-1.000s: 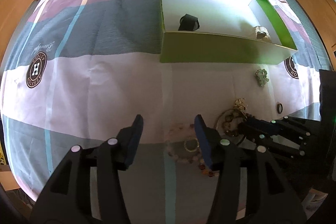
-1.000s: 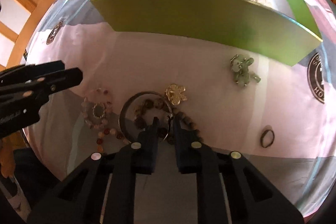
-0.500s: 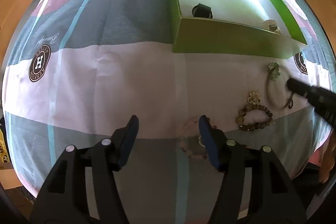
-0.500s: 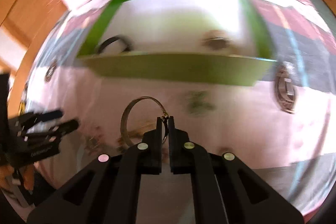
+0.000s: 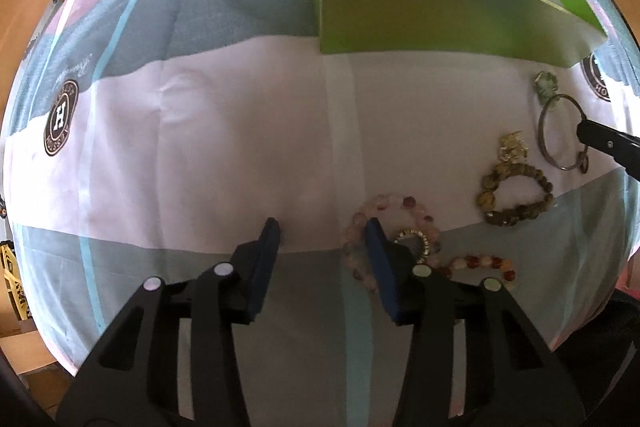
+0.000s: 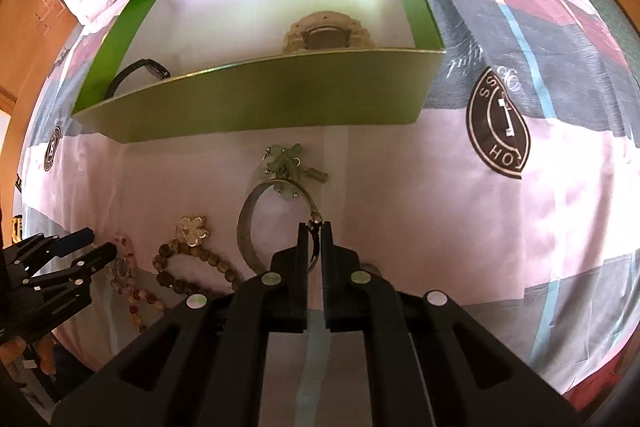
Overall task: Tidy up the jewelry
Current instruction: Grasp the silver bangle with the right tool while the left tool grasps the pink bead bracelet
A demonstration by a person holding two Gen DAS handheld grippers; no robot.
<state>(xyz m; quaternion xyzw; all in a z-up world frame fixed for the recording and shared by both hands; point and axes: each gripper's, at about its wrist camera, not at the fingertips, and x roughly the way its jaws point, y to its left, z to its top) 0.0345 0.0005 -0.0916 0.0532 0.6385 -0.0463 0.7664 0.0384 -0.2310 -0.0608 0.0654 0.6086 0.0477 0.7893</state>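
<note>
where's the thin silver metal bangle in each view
Left wrist: thin silver metal bangle at far right, pinched by the right gripper.
Right wrist: centre, bangle clamped in the fingers.
Shared landmark: green cardboard box beyond it.

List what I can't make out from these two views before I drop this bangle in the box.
- Black band in the green box: right wrist view, lower part hidden by the near wall.
- Pale watch: same view, bottom cut off by that wall.
- Pink bead bracelet: left wrist view, partly behind the left gripper.
- Silver bangle in the right gripper: near arc hidden by the fingers.
</note>
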